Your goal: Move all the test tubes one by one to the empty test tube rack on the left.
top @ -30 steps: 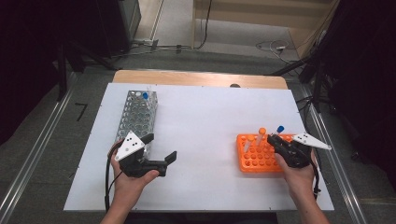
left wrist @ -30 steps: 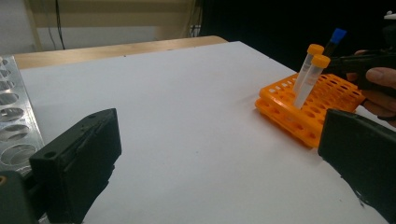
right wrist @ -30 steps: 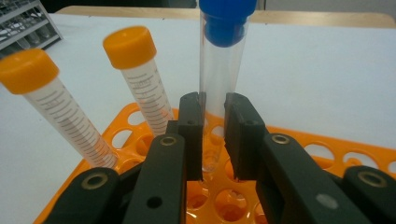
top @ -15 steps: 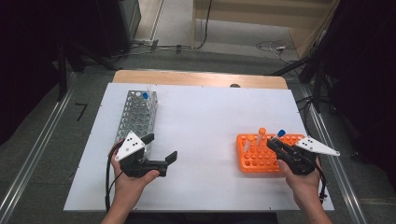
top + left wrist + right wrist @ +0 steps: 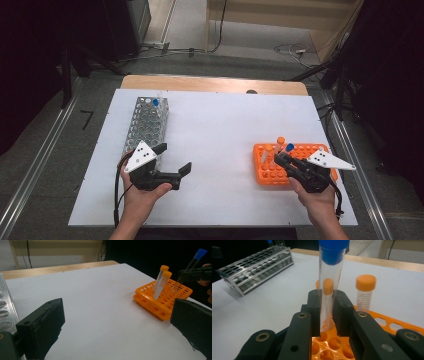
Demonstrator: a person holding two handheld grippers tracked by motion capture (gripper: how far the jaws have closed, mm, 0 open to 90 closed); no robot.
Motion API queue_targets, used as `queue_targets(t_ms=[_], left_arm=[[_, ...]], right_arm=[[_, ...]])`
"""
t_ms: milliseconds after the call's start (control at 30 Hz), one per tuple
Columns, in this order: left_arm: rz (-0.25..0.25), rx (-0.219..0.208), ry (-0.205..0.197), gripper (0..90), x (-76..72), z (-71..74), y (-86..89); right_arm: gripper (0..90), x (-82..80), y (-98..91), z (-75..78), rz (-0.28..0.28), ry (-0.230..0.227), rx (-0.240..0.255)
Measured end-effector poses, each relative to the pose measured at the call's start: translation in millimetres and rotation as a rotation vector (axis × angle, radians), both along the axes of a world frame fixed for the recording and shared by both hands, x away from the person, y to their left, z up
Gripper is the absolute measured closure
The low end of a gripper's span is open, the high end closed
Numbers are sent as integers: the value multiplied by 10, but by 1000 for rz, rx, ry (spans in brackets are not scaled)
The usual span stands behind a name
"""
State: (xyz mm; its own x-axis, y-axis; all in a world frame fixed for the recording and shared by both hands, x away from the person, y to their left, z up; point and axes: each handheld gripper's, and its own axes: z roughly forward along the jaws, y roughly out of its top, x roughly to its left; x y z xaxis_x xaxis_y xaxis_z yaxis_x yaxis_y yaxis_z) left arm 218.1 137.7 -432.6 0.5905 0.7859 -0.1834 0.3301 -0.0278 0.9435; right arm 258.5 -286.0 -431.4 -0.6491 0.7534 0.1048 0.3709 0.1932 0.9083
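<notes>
Spreading under everything is the white rectangular tabletop (image 5: 220, 140), its far edge a strip of bare wood. At ten o'clock on it, in the high view, lies the long perforated steel tube rack (image 5: 146, 122), with one blue-capped tube at its far end; my left gripper view cuts that rack off at the frame's left edge, leaving a sliver of holes. At four o'clock sits the flat orange plastic tube rack (image 5: 292, 162), and my right hand and gripper cover its near right part, so I cannot count what stands there beyond two orange-capped tubes (image 5: 162, 281), upright and side by side.

My left hand (image 5: 142, 192) comes in from six o'clock, palm wrapped under my left gripper (image 5: 172, 160), which points toward three o'clock, just beside the steel rack's near end. Its jaws stand wide apart with nothing between them.

My right hand (image 5: 317, 197) holds my right gripper (image 5: 277, 159) pointing toward nine o'clock over the orange rack. Its jaws pinch the clear plastic tube with a blue cap (image 5: 331, 277) at its lower half, upright; the tube's rounded bottom hangs just above the rack's holes, though the jaw blocks hide whether it touches.
</notes>
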Motion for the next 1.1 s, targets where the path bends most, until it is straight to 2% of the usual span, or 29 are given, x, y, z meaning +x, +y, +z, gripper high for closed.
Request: queue_targets(t_ms=[367, 800, 1100], left_arm=[[-48, 4, 1, 0, -8, 24, -108], [-94, 8, 1, 1, -15, 33, -251], [-130, 13, 3, 9, -24, 22, -369]], right_arm=[[752, -68, 261, -33, 85, 11, -4], [752, -159, 632, -109, 186, 14, -39], [752, -207, 810, -150, 232, 19, -52]])
